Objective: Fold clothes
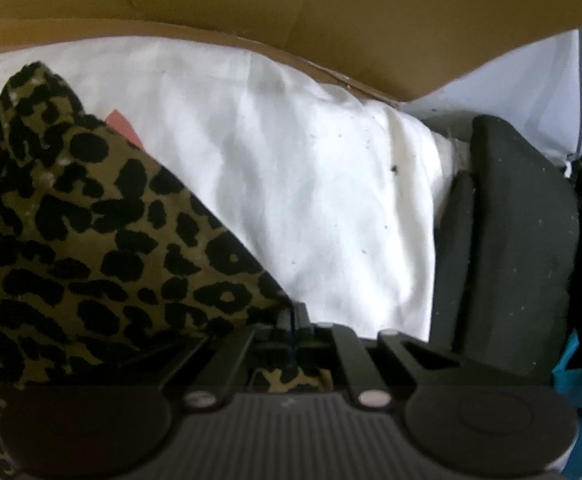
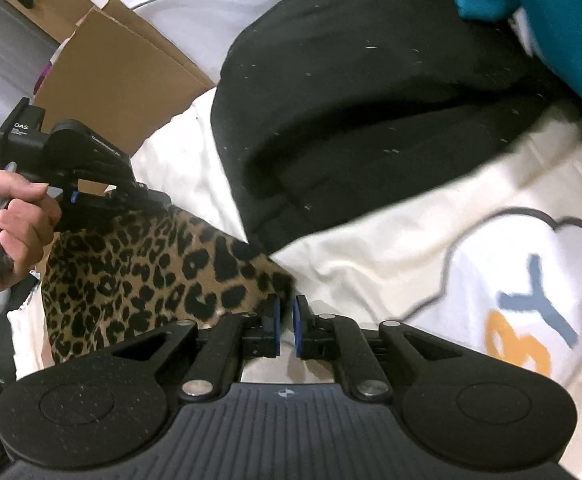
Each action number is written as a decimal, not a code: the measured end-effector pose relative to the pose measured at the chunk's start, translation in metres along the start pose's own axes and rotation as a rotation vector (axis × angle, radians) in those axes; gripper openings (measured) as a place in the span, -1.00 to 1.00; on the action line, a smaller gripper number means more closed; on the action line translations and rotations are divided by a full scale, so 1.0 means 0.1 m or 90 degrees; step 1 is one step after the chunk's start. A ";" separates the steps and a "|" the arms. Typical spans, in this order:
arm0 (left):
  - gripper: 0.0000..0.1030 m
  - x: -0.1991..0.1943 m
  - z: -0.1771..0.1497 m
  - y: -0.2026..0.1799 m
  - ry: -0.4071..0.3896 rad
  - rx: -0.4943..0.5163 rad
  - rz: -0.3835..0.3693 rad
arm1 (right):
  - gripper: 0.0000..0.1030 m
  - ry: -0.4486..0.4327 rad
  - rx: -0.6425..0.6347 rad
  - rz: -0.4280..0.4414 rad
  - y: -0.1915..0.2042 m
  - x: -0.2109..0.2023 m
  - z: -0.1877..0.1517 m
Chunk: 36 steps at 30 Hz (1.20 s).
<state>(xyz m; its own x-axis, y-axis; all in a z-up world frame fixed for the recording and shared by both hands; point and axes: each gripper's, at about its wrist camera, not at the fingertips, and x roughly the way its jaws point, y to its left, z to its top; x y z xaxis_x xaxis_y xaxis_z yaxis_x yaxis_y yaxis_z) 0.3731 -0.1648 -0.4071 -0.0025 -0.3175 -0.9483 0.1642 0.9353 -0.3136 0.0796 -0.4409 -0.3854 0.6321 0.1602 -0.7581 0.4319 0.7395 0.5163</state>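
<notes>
Left gripper (image 1: pixel 293 320) closed tight on a corner of the leopard-print garment (image 1: pixel 91 240), print cloth bunched between the fingers. Right gripper (image 2: pixel 286 326) nearly closed beside the opposite corner of the same garment (image 2: pixel 151 276); blue pads (image 2: pixel 299 320) a sliver apart, cloth edge at the gap, grip not clear from this view. Garment spread over a cream printed sweatshirt (image 2: pixel 471 264), touching it. Folded black garment (image 2: pixel 371 100) lying on the sweatshirt just beyond, teal cloth (image 2: pixel 563 20) past that. Brown cardboard box (image 1: pixel 291 12) standing at the far edge. Person's hand (image 2: pixel 19 220) clasping the left gripper's handle, seen from the right wrist.
</notes>
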 end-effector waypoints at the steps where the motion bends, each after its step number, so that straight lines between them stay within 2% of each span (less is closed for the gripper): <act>1: -0.83 -0.03 0.01 -0.01 0.000 0.011 -0.004 | -0.88 0.001 -0.003 -0.003 -0.01 -0.04 -0.02; 2: -0.79 -0.08 0.01 -0.02 -0.003 0.024 -0.006 | -0.88 0.000 -0.005 -0.004 -0.03 -0.08 -0.03; 4: -0.48 -0.18 0.02 -0.01 -0.012 0.035 -0.004 | -0.88 -0.008 -0.008 -0.001 -0.04 -0.17 -0.06; 12: -0.28 -0.66 0.28 0.25 -0.055 0.042 0.030 | -0.88 -0.054 -0.057 0.028 0.21 -0.28 0.04; 17: -0.28 -0.85 0.50 0.48 -0.091 0.046 0.076 | -0.88 -0.059 -0.093 0.025 0.43 -0.15 0.10; 22: -0.30 -0.88 0.56 0.65 -0.087 0.055 0.117 | -0.87 -0.042 -0.132 0.027 0.58 0.03 0.10; 26: -0.34 -0.79 0.56 0.75 -0.075 0.058 0.113 | -0.87 -0.022 -0.138 0.017 0.58 0.15 0.08; 29: -0.51 -0.66 0.58 0.79 -0.066 0.073 0.139 | -0.87 -0.008 -0.144 0.003 0.57 0.24 0.08; 32: -0.54 -0.57 0.63 0.87 -0.070 0.056 0.131 | -0.85 0.000 -0.151 0.000 0.54 0.29 0.08; 36: -0.57 -0.46 0.67 0.82 -0.073 0.075 0.137 | -0.85 0.020 -0.157 -0.023 0.49 0.35 0.10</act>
<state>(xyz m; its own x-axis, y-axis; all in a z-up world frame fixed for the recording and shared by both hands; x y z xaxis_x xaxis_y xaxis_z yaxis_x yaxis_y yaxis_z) 0.4533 -0.0835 -0.3857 0.1549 -0.1354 -0.9786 0.2627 0.9605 -0.0914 0.1290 -0.4060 -0.3824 0.5973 0.1476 -0.7883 0.2819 0.8816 0.3786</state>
